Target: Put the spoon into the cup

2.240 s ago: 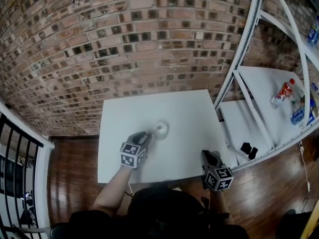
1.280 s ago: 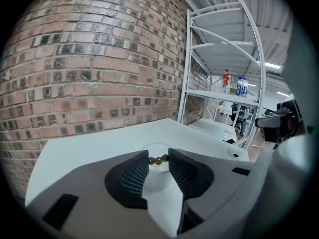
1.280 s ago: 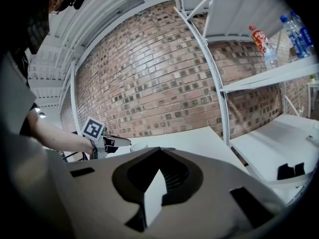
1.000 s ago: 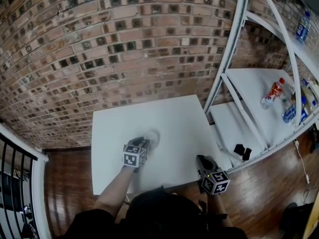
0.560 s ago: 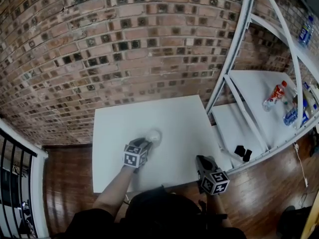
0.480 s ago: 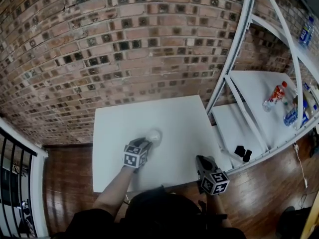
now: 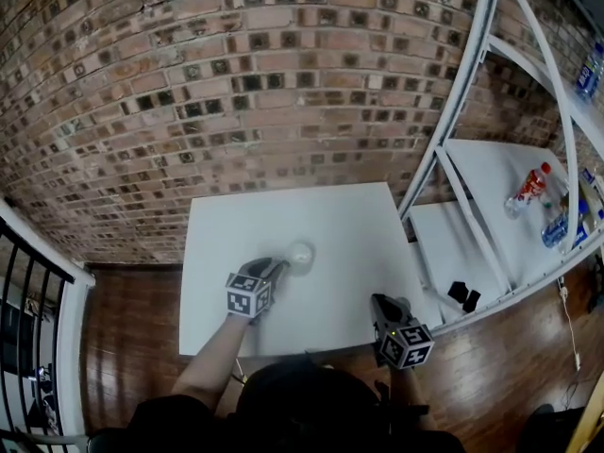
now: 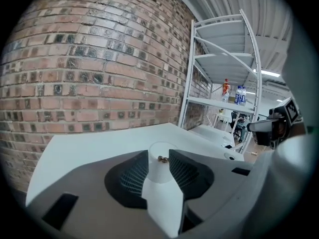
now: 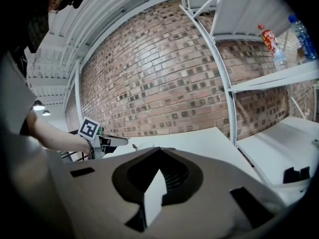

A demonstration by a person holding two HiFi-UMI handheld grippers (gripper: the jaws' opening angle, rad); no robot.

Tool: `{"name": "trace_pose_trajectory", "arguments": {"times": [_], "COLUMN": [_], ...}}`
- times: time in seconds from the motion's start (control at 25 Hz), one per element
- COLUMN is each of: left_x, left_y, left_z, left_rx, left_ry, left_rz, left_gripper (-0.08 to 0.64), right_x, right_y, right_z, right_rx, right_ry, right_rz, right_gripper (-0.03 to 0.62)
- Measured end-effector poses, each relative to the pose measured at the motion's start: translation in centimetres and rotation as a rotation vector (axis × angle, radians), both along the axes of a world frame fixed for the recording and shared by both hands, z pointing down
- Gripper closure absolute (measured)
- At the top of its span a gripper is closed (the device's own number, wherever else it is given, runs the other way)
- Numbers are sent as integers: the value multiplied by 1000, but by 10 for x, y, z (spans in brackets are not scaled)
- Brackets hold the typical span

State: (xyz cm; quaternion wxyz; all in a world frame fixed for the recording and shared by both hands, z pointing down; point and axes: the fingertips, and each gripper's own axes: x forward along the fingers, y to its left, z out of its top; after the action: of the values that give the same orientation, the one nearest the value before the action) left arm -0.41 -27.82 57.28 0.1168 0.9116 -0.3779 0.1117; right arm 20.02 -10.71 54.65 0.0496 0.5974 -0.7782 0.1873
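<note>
left gripper point(image 7: 278, 268) backed off round white cup point(image 7: 300, 256), ribbed jaws just narrowing, empty.

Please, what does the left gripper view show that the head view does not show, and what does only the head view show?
Only the left gripper view: the spoon, its tip poking over the rim of the cup, seen in the gap of the left gripper, whose jaws have just been closing but stand apart. Only the head view: the person's left arm, the black railing. Both: cup, left gripper, right gripper, white table, brick wall, shelf with bottles.
</note>
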Motion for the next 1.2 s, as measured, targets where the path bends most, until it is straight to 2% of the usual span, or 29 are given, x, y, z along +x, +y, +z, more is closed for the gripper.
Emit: {"name": "trace_pose_trajectory", "arguments": {"times": [0.08,0.12,0.28,0.64,0.8,0.96,1.12,1.2], "left_x": [-12,-19,-43,-107,-141,-176,-196,-196], "left_y": [2,3,7,32,50,73,95,108], "left_z": [-7,-12,-26,-55,-57,-67,-82,-86], "left_rx": [23,31,41,103,116,146,171,179], "left_ry": [22,45,117,146,147,183,252,276], "left_rz": [-34,-54,-120,-231,-299,-384,-444,-445], "left_gripper": [485,558,558,558,558,558,558,558], "right_x": [-5,-6,-13,-42,-50,-59,-54,-49], "right_y": [-1,-2,-6,-30,-41,-47,-42,-35], "right_z": [0,-1,1,0,-3,-7,-10,-7], "right_rx": [0,0,-4,-1,20,35,88,86], "right_ry": [2,4,10,8,0,6,147,173], "right_rz": [-16,-23,-62,-147,-162,-180,-156,-145], "right_gripper": [588,588,588,588,588,588,589,591]}}
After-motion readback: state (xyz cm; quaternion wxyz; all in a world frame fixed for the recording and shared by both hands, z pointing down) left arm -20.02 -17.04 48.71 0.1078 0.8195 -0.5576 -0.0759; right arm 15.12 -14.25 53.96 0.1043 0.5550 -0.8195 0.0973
